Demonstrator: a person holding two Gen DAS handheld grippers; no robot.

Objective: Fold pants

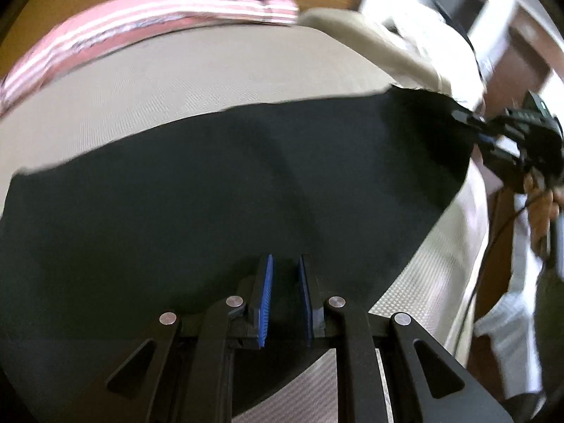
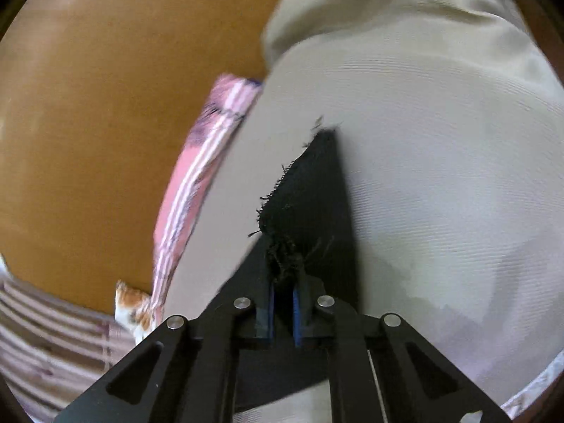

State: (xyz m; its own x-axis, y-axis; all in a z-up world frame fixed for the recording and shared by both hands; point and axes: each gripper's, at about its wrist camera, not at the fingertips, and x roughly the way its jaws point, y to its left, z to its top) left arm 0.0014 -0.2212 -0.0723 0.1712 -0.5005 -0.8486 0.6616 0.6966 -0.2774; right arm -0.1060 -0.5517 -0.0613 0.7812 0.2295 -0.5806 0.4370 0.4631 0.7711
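The dark pants [image 1: 246,183] lie spread flat on a beige textured bed cover [image 1: 176,81], filling the middle of the left wrist view, with a pink striped cloth [image 1: 141,31] along the cover's far edge toward 11 o'clock. The cloth looks thin, soft and limp, so it will likely sag and slide rather than hold a crease, and the frayed cut edge seen in the right wrist view may shed threads. The right hand-held gripper [image 2: 282,282] is pinching that frayed corner of the pants, fingers pressed onto the fabric. The left hand-held gripper [image 1: 285,271] has its pads drawn nearly together over the near part of the pants; whether any cloth is caught between them cannot be told. Corners and hems seem the best holds, one in each gripper, to keep the fabric taut.
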